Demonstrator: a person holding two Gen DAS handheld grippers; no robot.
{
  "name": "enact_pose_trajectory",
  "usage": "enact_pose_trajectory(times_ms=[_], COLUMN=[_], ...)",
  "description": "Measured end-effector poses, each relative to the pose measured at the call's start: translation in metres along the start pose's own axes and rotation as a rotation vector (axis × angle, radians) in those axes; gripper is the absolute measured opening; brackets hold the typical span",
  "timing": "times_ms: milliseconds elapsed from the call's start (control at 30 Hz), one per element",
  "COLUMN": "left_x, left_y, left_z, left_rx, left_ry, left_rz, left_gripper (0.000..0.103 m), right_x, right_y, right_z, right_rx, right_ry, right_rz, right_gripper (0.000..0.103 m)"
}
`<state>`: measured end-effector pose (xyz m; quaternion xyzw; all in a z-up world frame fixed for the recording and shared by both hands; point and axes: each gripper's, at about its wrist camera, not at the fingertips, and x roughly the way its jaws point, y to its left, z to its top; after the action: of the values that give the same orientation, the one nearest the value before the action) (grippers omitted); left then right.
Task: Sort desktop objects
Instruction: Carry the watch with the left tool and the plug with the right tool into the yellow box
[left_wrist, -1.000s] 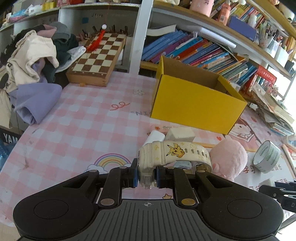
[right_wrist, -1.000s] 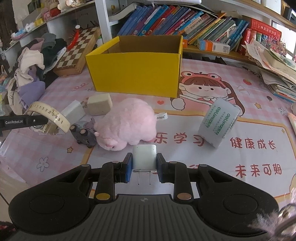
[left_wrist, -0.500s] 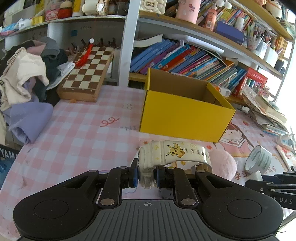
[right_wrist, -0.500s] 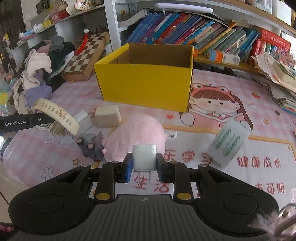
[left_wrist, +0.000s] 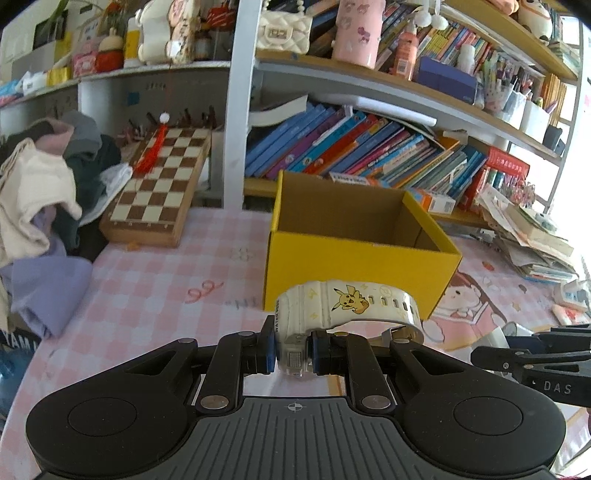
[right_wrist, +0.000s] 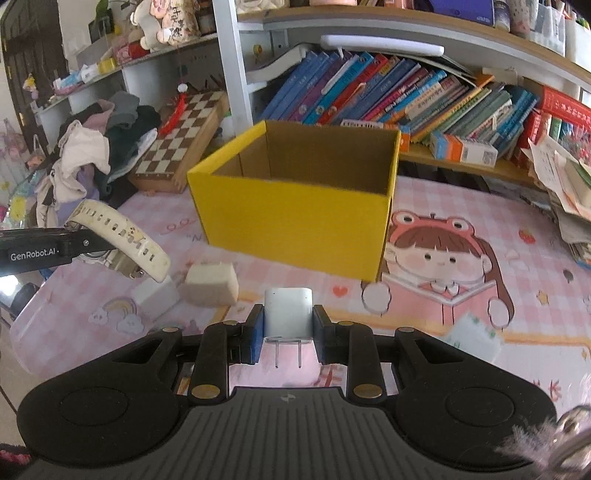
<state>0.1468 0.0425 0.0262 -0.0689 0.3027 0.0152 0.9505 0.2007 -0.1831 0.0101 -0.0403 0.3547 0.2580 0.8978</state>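
Clothes heap (left_wrist: 40, 192): piled at the far left edge of the desk, white, grey and lilac cloth, well apart from both grippers.
Chessboard (left_wrist: 159, 192): folded wooden case leaning beside the clothes, a red tassel lying on it.
Tablecloth (left_wrist: 140, 280): pink checked cover with cartoon prints, spread under everything.
Left gripper (left_wrist: 293, 356): jaws pinched tight on the body of the watch, held up off the cloth.
Watch (left_wrist: 347, 302): white, with a yellow cartoon figure on its strap; the case sits between the left pads, and the strap loops forward and to the right, ahead of the fingertips. In the left wrist view it overlaps the near wall of the box.
Erasers (right_wrist: 210, 284): a beige block and a white block lying on the cloth, touching, below the raised watch in the right wrist view.
Yellow box (right_wrist: 295, 218): open-topped cardboard, upright at mid desk, straight ahead of both grippers; what shows of its inside is bare brown board.
Right gripper (right_wrist: 288, 332): jaws partly closed, clamped on the sides of the charger plug.
Charger plug (right_wrist: 289, 312): white cube squeezed between the blue pads, two metal prongs pointing back at the camera, its body forward towards the box, clear of the cloth.
Tape roll (right_wrist: 474, 338): pale, blurred, on the cloth to the right of the right gripper.
Bookshelf (right_wrist: 406, 96): rows of leaning books behind the box, loose papers stacked at the far right.
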Motion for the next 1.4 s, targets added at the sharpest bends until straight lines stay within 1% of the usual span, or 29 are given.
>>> enact_pose_trajectory(times_ms=[267, 567, 733, 1067, 1267, 1400], left_x=[0.013, 0.034, 0.051, 0.097, 0.133, 0.155], left_y=[-0.014, -0.029, -0.036, -0.045, -0.049, -0.049], left_z=[0.022, 0.056, 0.071, 0.096, 0.11, 0.114], left_rx=[0.036, 0.088, 0.122, 0.178, 0.226, 0.27], left_ry=[-0.036, -0.081, -0.086, -0.066, -0.045, -0.014], left_rz=[0.005, -0.004, -0.007, 0.003, 0.041, 0.063], left_gripper=[0.016, 0.016, 0.016, 0.016, 0.016, 0.016], right_x=[0.009, 0.029, 0.043, 0.086, 0.121, 0.145], right_y=[-0.021, -0.039, -0.047, -0.064, -0.068, -0.066], right_z=[0.025, 0.06, 0.079, 0.12, 0.147, 0.158], right_rx=[-0.012, -0.065, -0.094, -0.135, -0.229, -0.312], right_ry=[-0.035, -0.078, -0.099, -0.074, -0.052, -0.018], right_rz=[0.021, 0.033, 0.039, 0.074, 0.061, 0.063], right_gripper=[0.025, 0.025, 0.025, 0.025, 0.025, 0.025])
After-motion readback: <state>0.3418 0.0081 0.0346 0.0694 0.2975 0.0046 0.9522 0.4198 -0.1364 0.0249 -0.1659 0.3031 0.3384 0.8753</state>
